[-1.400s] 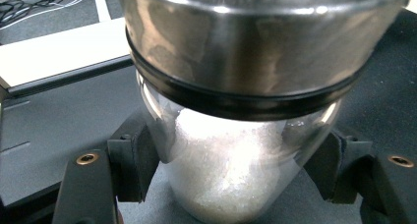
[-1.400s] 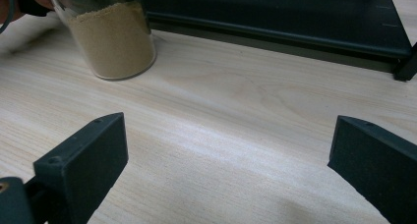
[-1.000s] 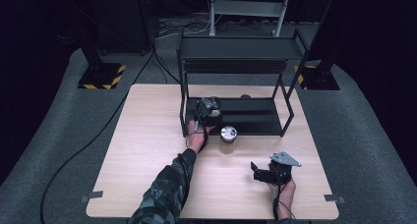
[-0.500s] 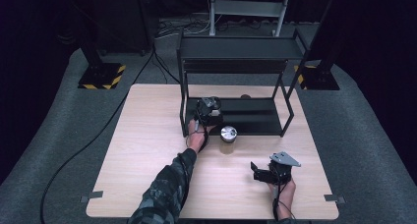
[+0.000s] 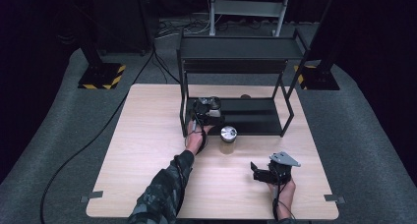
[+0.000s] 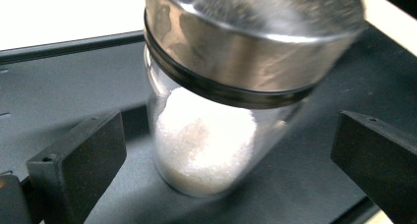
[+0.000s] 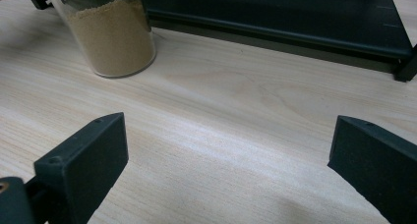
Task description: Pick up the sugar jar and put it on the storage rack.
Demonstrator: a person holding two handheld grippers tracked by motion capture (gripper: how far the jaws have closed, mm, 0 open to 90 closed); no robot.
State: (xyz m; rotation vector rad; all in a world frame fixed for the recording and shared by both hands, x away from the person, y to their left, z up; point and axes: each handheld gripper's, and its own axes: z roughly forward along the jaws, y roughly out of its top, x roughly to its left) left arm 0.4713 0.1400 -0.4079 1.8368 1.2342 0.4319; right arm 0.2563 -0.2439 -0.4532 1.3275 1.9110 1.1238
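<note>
A glass jar of white granules with a metal lid stands on the black rack's lower shelf. My left gripper reaches onto that shelf. Its jaws have just been opening and now stand wide on either side of the jar, with the pads off the glass. It is also in the high view, where the left gripper lies at the shelf's left end. A second jar, holding brown powder, stands on the table in front of the rack. My right gripper rests open near the table's front edge with nothing between its jaws.
The black two-tier rack stands at the back middle of the wooden table. Its front posts flank the lower shelf. A cable runs across the floor on the left.
</note>
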